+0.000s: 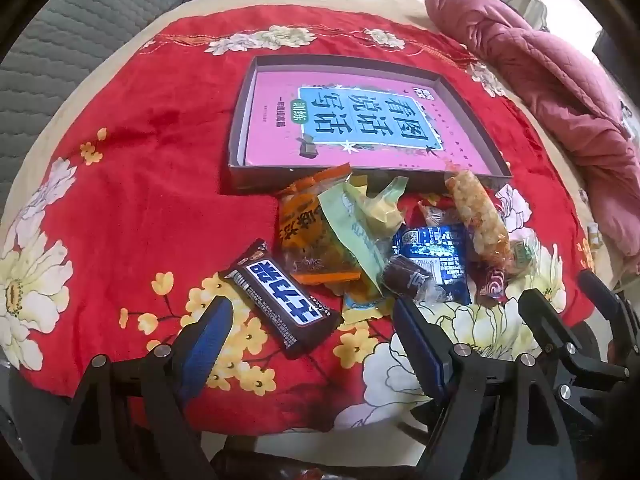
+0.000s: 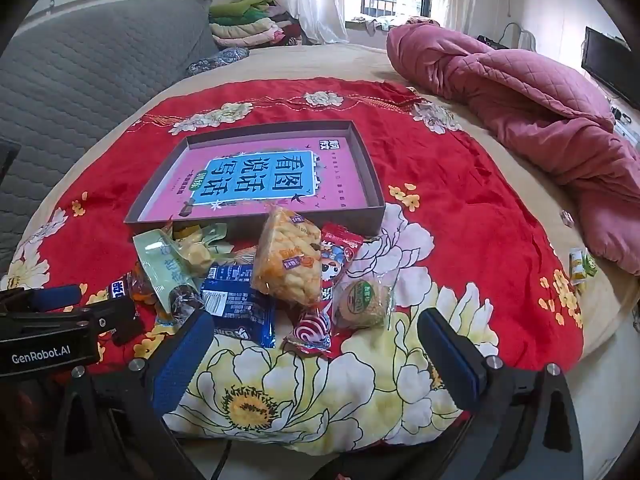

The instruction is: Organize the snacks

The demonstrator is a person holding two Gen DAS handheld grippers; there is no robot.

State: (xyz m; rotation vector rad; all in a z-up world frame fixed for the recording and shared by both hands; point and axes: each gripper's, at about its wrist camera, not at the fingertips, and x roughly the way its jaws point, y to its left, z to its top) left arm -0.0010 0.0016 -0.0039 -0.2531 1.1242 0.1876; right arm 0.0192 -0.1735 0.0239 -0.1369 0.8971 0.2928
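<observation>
Low over the near edge of the red flowered blanket (image 2: 460,208): left tongs (image 1: 308,344) spread wide, gripping nothing, blue-padded fingers either side of a dark brown chocolate bar wrapper with white lettering (image 1: 280,294), neither pad touching it. Just to the right, right tongs (image 2: 316,356) likewise wide apart and empty, above a big printed flower. Directly ahead, a loose heap of snacks: blue foil packet (image 2: 236,304), red-and-white swirl candy (image 2: 310,330), round green-labelled cake in clear wrap (image 2: 362,300), clear bag of yellow puffed rice bar (image 2: 290,256), pale green wrapper (image 1: 356,236), orange packet (image 1: 308,236). Beyond the heap, touching its far side, a shallow grey cardboard box lid (image 2: 376,190) lined with a pink book cover. Further right on the bed, a crumpled pink quilted duvet (image 2: 520,92).
</observation>
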